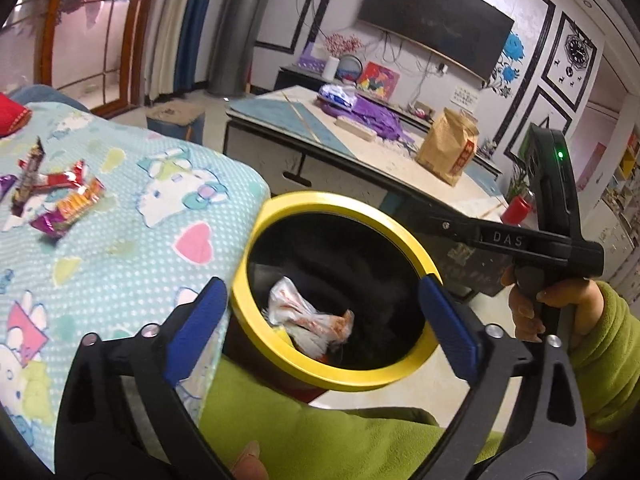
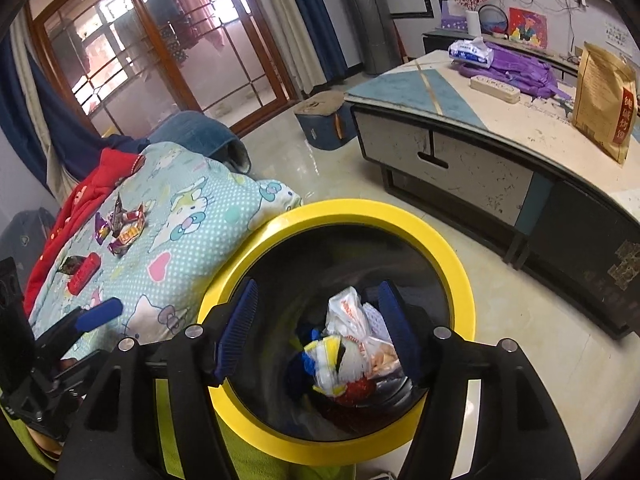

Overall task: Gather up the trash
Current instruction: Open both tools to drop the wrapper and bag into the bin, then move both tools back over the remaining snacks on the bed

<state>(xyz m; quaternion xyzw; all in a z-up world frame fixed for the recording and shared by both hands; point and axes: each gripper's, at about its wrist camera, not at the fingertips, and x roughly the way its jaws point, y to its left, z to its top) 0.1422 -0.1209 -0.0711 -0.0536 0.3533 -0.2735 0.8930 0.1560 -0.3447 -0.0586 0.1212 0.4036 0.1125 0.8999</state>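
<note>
A black trash bin with a yellow rim stands on the floor beside the bed. Crumpled wrappers and bags lie inside it. My left gripper is open and empty, just above the bin's near rim. My right gripper is open and empty over the bin's mouth; its body shows in the left wrist view. Several snack wrappers lie on the light blue cartoon blanket. A red packet lies nearer on the blanket.
A low cabinet table stands across the floor, bearing a brown paper bag, purple cloth and a tissue pack. A red garment lies on the bed. A blue stool sits near the glass doors.
</note>
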